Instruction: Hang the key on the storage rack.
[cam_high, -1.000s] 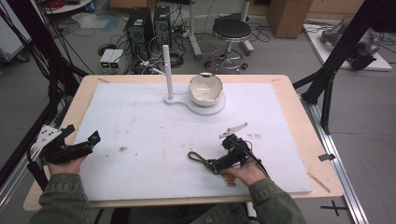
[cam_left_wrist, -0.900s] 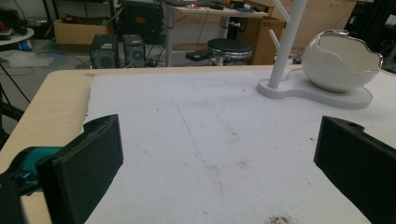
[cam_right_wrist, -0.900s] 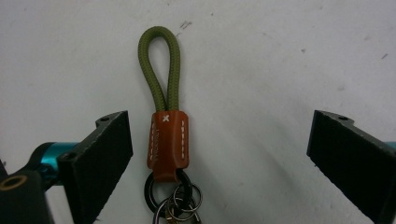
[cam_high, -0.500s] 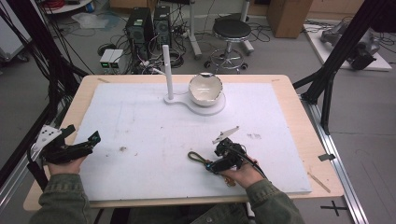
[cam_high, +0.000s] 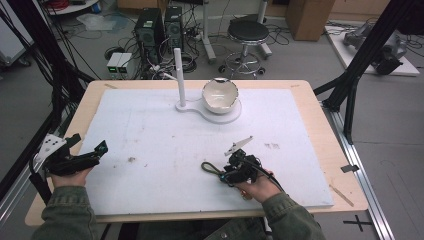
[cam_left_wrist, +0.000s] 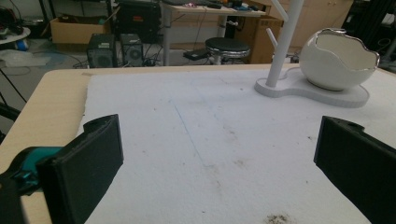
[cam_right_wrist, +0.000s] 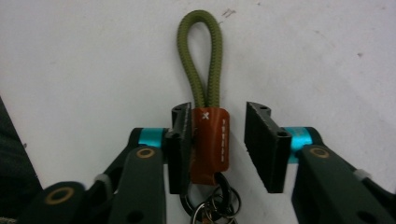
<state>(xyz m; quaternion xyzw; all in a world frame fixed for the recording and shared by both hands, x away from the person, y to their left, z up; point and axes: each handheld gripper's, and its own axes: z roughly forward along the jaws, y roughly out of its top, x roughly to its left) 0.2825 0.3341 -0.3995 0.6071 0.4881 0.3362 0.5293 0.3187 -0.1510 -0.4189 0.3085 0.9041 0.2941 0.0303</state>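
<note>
White foam pad (cam_high: 165, 145) covers wooden table (cam_high: 325, 140); cluttered workshop behind.

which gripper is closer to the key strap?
Right. The right gripper has been closing its jaws around the key strap, one pad touching it. The left gripper sits far off at the table's left edge.

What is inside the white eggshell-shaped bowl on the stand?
The eggshell bowl shows a bare, pale inner wall in the high view and the left gripper view. Its jagged rim hides the bottom, so whether anything lies there cannot be told.
</note>
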